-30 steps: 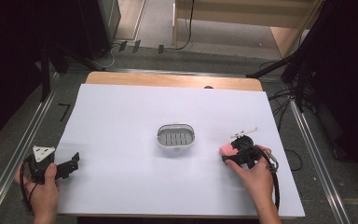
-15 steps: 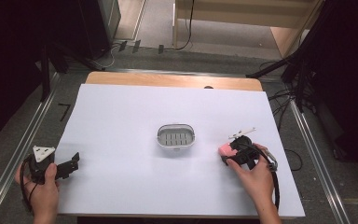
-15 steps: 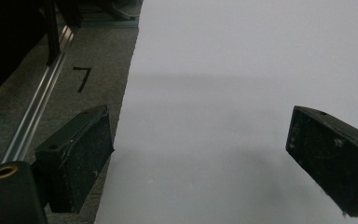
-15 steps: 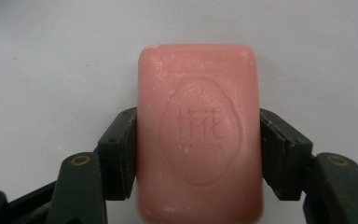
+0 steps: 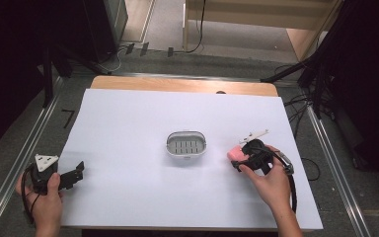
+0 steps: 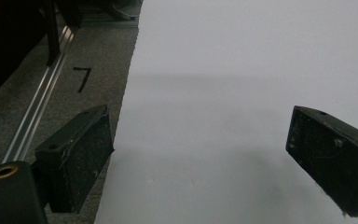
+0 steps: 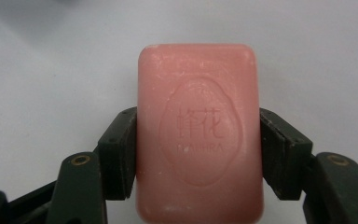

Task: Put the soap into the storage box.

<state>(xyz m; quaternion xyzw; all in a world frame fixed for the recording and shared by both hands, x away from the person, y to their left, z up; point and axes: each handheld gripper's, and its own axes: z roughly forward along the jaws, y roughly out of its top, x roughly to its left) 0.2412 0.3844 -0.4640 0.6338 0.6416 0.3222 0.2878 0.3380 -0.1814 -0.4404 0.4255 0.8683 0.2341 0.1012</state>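
Clamping the pink soap [image 7: 199, 135] by its long sides with the right tool [image 5: 249, 157], probably bound for the dish [image 5: 186, 144] nearby; left tool [image 6: 200, 163] spread apart, idle on the tabletop [image 5: 128, 123].

A white sheet [image 5: 128, 128] covers the table [image 5: 182, 85]. On it near centre sits a soap dish [image 5: 187, 144], pink soap [image 5: 235, 153] at its three o'clock.

Table layout from my seat

I see the soap dish [image 5: 186, 144] mid-sheet, the soap [image 5: 237, 153] just right of it between my right gripper's [image 5: 239, 160] jaws, my left gripper [image 5: 74, 174] at the sheet's [image 5: 143, 118] near-left edge.
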